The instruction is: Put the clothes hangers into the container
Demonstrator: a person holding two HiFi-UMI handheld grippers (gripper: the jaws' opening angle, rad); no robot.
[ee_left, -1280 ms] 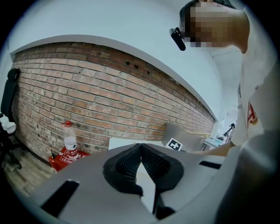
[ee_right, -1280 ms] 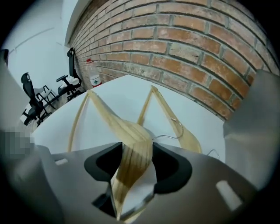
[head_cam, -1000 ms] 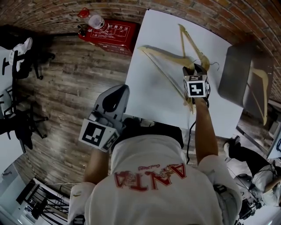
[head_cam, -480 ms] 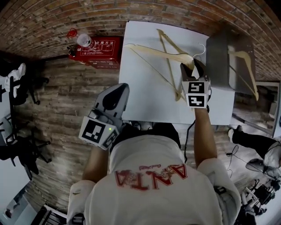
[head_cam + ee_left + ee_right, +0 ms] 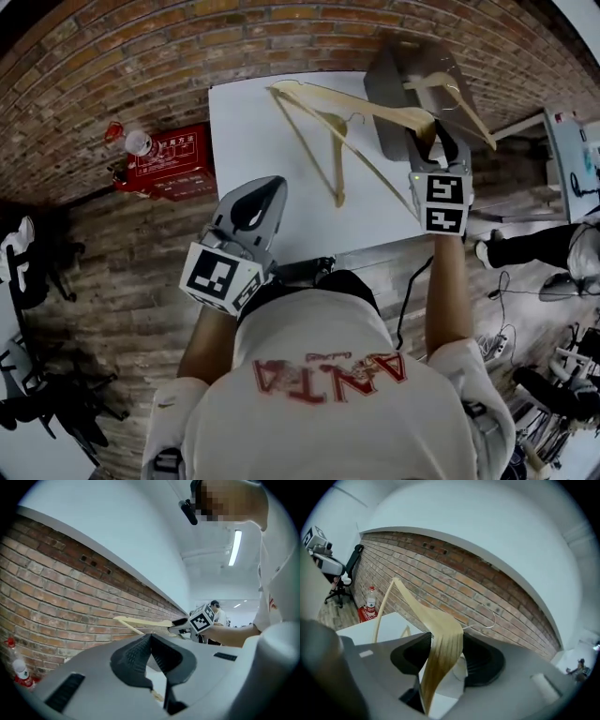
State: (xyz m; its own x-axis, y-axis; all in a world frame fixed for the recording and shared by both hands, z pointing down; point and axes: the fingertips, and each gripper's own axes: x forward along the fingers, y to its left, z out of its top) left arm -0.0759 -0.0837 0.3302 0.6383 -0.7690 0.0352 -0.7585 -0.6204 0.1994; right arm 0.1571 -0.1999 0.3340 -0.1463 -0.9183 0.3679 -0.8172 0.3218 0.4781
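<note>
My right gripper [image 5: 424, 139] is shut on the middle of a pale wooden hanger [image 5: 366, 105] and holds it above the white table [image 5: 244, 122], beside the grey container [image 5: 392, 82]. In the right gripper view the hanger [image 5: 440, 644] runs up between the jaws of the right gripper [image 5: 447, 654], its wire hook behind. A second wooden hanger [image 5: 335, 178] lies on the table. Another hanger [image 5: 461, 96] rests in the container. My left gripper [image 5: 258, 202] hovers at the table's near edge, shut and empty. The left gripper view shows its tips [image 5: 151, 641] together and the held hanger [image 5: 140, 622] beyond.
A red box [image 5: 169, 161] and a plastic bottle [image 5: 138, 142] stand on the wooden floor against the brick wall [image 5: 187, 37], left of the table. Black chairs [image 5: 23, 272] stand at far left. Cables and gear lie at the right edge.
My right gripper has lifted the hanger off the table and carried it rightward to the container's edge. The head view has swung, so the table sits further left. The left gripper has stayed put.
</note>
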